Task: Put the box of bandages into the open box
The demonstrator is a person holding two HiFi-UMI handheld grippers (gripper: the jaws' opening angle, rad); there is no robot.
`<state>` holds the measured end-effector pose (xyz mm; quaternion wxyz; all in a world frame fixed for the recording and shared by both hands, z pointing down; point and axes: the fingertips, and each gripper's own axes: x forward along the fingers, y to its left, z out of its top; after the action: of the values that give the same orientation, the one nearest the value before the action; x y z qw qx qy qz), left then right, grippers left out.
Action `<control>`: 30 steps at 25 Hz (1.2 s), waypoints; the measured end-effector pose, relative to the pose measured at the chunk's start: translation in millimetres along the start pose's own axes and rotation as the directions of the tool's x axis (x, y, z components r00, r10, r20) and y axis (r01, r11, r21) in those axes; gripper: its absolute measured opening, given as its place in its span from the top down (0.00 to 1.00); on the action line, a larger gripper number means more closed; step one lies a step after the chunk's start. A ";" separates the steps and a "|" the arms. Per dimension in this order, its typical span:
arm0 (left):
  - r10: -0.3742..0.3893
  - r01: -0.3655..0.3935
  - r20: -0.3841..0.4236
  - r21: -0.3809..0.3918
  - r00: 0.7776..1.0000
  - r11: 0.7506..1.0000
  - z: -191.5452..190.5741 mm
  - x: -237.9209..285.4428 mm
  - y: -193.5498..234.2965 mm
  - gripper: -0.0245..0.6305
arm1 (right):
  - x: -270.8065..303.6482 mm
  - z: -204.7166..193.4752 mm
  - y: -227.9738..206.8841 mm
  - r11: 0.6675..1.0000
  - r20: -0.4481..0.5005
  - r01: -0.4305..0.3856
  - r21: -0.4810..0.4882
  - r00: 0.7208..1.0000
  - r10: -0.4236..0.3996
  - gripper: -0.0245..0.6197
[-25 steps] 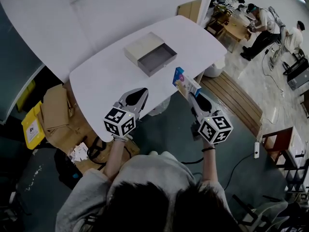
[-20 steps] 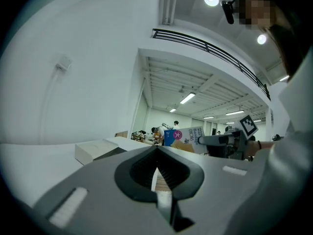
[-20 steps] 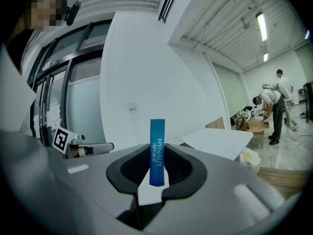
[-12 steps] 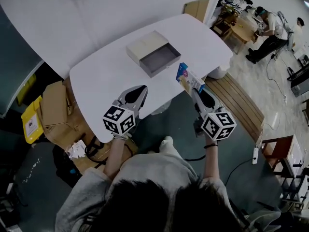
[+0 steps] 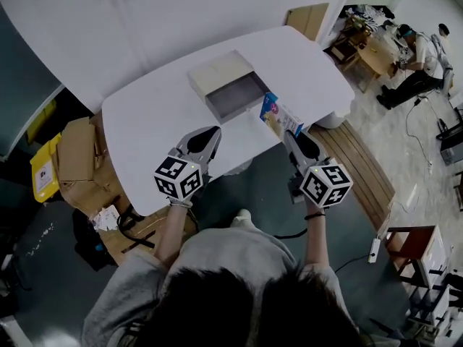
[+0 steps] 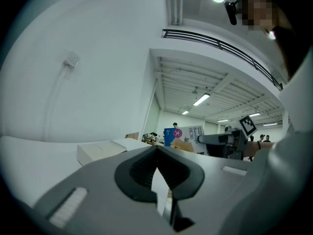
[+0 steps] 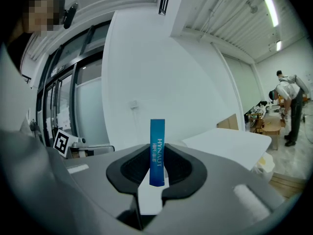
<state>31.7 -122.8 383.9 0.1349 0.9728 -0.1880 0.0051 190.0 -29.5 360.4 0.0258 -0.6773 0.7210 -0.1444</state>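
Right gripper [image 5: 288, 134]: closed on the blue, white and tan cardboard box of bandages [image 5: 278, 117], its jaws pressing on the box's two flat faces.
Left gripper [image 5: 211, 133]: jaws together with nothing between them, held over the near edge of the white desk [image 5: 145, 121].
Box of bandages: sticks out ahead of the right gripper's jaws, apparently lifted clear of the desk.
Open box [image 5: 215, 69]: a beige cardboard sleeve with its grey tray slid out. It sits on the desk ahead and to the left of the right gripper, just beyond the bandage box, and the tray looks empty.
Done: the bandage box is picked up and brought close to the tray.
Left to do: carry it over the tray, lower it in and let go.
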 end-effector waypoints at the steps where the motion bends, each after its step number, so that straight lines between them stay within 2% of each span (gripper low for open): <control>1: 0.008 -0.008 0.002 -0.001 1.000 1.000 -0.3 3.8 -0.1 0.97 | 3.3 0.5 -3.2 1.000 -0.006 -0.013 0.000 1.000 0.013 0.82; 10: 0.102 -0.101 0.029 -0.026 0.994 0.995 -6.7 26.0 4.2 0.97 | 31.9 1.8 -23.5 0.991 -0.060 -0.133 -0.018 0.989 0.132 0.82; 18: 0.161 -0.160 0.019 -0.037 0.987 0.986 -8.2 37.2 17.2 0.97 | 56.1 -0.4 -35.7 0.981 -0.088 -0.192 0.010 0.977 0.192 0.82; 30: 0.173 -0.176 -0.051 -0.064 0.984 0.982 -20.6 68.3 58.3 0.97 | 115.3 -12.7 -48.8 0.971 -0.147 -0.227 0.069 0.961 0.235 0.82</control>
<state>74.6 -194.3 423.1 0.1711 0.9471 -0.2697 0.0324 225.0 -142.8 402.7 0.0038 -0.5744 0.7909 -0.2108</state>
